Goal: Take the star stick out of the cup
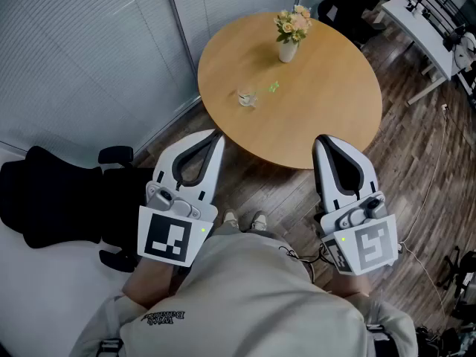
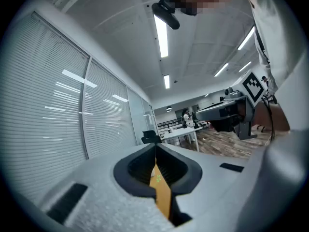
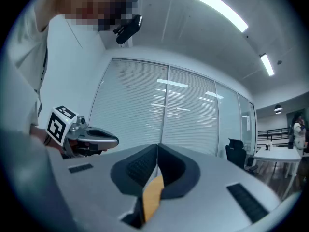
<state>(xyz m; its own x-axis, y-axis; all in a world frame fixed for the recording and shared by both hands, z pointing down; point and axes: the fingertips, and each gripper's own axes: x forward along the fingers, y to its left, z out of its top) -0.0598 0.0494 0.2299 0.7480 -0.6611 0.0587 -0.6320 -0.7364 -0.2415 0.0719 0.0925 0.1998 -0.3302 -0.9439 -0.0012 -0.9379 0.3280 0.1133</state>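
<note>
The round desk (image 1: 320, 117) has a plain light wooden top and stands on a floor (image 1: 416, 177) of dark wooden planks. Three things rest on the top. A white vase (image 1: 288, 51) with pale flowers (image 1: 293, 23) stands upright near the far edge. A clear cup (image 1: 247, 98) stands nearer the left side. Just beside the cup, but apart from it, lies a small green thing (image 1: 274, 86), too small to tell its shape. A thin cable (image 1: 437, 155) lies on the floor at the right.

Round wood table (image 1: 327, 117), flower vase (image 1: 288, 49) on it, black chair (image 1: 52, 199) at L, blinds (image 1: 74, 43)
</note>
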